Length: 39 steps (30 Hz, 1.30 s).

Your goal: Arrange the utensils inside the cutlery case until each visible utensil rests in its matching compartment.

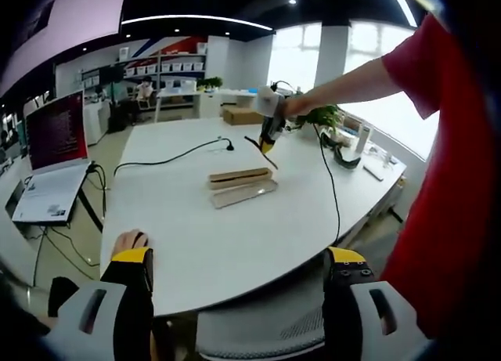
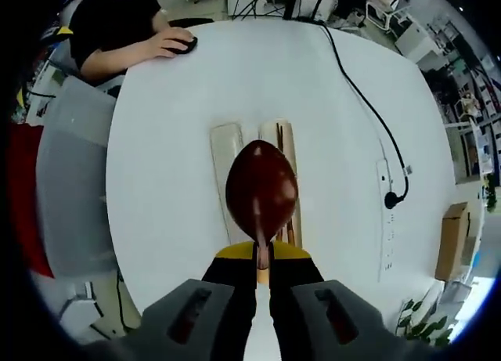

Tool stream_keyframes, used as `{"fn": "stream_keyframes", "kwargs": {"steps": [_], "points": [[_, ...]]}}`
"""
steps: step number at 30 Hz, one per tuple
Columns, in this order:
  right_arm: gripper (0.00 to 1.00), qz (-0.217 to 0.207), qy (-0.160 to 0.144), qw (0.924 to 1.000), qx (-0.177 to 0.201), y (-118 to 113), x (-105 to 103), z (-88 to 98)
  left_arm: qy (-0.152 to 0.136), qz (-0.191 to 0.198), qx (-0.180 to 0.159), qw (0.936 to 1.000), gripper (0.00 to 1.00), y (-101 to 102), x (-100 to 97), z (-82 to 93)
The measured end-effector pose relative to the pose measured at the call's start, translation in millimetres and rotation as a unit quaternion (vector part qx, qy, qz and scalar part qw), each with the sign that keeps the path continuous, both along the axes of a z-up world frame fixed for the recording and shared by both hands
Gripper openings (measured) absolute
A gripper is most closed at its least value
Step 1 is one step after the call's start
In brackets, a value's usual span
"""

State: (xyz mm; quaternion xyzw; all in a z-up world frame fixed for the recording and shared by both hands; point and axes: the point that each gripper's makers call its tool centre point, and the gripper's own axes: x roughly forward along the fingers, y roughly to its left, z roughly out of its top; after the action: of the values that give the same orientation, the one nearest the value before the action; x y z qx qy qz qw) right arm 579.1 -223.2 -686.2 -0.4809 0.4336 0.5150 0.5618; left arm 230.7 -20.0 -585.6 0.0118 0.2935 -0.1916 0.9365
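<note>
1. The right gripper (image 2: 263,276) is closed on a dark brown spoon (image 2: 261,190); its jaws pinch the handle low down, and the bowl points forward, away from the camera.
2. In the right gripper view the spoon hangs above the white surface (image 2: 156,181), its bowl lying over the case (image 2: 280,135) and the pale lid (image 2: 227,173) beside it, so part of each is hidden.
3. In the left gripper view the right gripper (image 1: 270,134) shows from afar, held up over the surface (image 1: 196,243) on a person's bare arm (image 1: 352,83) with a red sleeve (image 1: 438,142); the spoon (image 1: 258,148) juts down and to the left from it, clear of the case (image 1: 239,176).
4. The case and lid (image 1: 244,193) lie side by side near the middle of the surface, touching or nearly so. Whether anything lies inside the case cannot be told.
5. The left gripper (image 1: 239,263) is open and holds nothing; its yellow-tipped jaws stand wide apart at the near edge of the surface.
6. A black cable (image 1: 168,156) runs across the far part of the surface.
7. A laptop (image 1: 55,161) stands open to the left, off the surface.
8. A hand (image 1: 129,240) rests on a mouse at the near left edge; in the right gripper view the same hand (image 2: 168,41) belongs to a person in black.
9. A cardboard box (image 1: 243,115) sits at the far edge.
</note>
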Motion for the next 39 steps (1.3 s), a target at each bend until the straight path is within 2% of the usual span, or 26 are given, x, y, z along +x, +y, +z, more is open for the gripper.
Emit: {"fn": "stream_keyframes", "kwargs": {"steps": [4,10,14,15,18,23,27,30,32,34,39], "points": [[0.01,0.008,-0.006,0.9999,-0.004,3,9,-1.4,0.004,0.005,0.005,1.0000,0.91,4,0.2,-3.3],[0.01,0.017,-0.001,0.9998,-0.010,12,19,-14.6,0.009,0.019,0.003,0.9998,0.91,10,4.0,-5.1],[0.01,0.015,0.012,0.9997,-0.012,15,17,-26.3,0.014,0.021,0.004,0.9997,0.91,11,5.2,-6.2],[0.01,0.020,0.020,0.9992,-0.027,12,16,-31.1,0.015,0.022,0.004,0.9996,0.91,11,6.0,-6.3],[0.01,0.025,0.016,0.9990,-0.033,12,18,-40.4,0.019,0.025,0.004,0.9995,0.91,11,8.0,-7.9],[0.01,0.020,0.028,0.9988,-0.035,16,23,-64.6,0.028,0.026,0.006,0.9993,0.91,9,9.7,-12.5],[0.01,0.007,0.040,0.9987,-0.029,25,26,-75.6,0.034,0.024,0.010,0.9991,0.91,8,10.6,-13.9],[0.01,0.006,0.043,0.9985,-0.032,28,20,-82.0,0.037,0.026,0.012,0.9989,0.91,7,11.8,-12.9],[0.01,0.014,0.060,0.9972,-0.042,29,12,-90.5,0.038,0.028,0.016,0.9987,0.91,9,11.5,-12.7],[0.01,0.022,0.049,0.9974,-0.047,29,13,-95.4,0.039,0.032,0.018,0.9986,0.91,11,10.7,-11.6],[0.01,0.005,0.055,0.9976,-0.043,34,18,-105.7,0.046,0.041,0.023,0.9979,0.91,14,6.7,-13.2]]}}
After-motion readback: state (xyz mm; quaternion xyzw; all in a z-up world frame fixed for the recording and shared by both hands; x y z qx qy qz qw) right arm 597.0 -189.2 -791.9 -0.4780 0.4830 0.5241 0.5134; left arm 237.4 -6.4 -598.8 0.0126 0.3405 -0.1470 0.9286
